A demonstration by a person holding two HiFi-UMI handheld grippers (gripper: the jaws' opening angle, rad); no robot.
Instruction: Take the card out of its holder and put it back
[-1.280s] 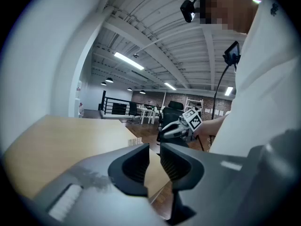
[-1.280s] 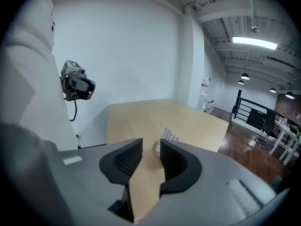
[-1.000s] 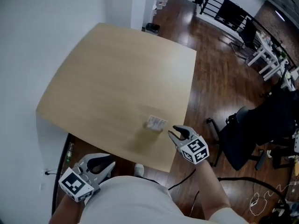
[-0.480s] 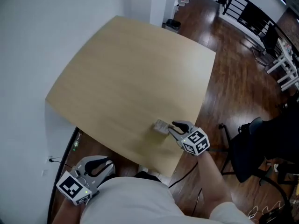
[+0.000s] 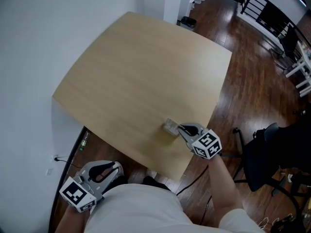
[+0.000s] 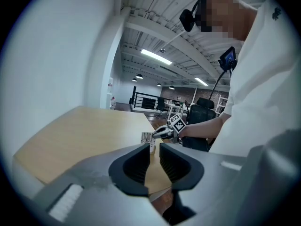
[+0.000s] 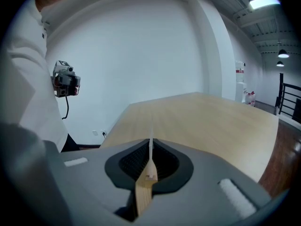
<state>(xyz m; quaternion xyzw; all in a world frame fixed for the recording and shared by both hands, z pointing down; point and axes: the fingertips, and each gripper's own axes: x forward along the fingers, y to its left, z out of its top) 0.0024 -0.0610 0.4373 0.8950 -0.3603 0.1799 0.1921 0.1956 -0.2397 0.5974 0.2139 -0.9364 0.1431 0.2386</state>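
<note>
Our right tongs (image 5: pixel 180 127) are shut on the upright card (image 7: pixel 151 145), which stands edge-on between their pads above the wooden surface (image 5: pixel 141 72). Our left tongs (image 6: pixel 154 149), narrowly parted and empty, hang well apart from it.

The person wears a white shirt (image 5: pixel 131 208) with short sleeves and a black headset (image 6: pixel 190 15). The left gripper (image 5: pixel 115 166) and the right gripper (image 5: pixel 180 128) are grey with black jaws. Each has a cube (image 5: pixel 206 145) with black and white square marks on it.
</note>
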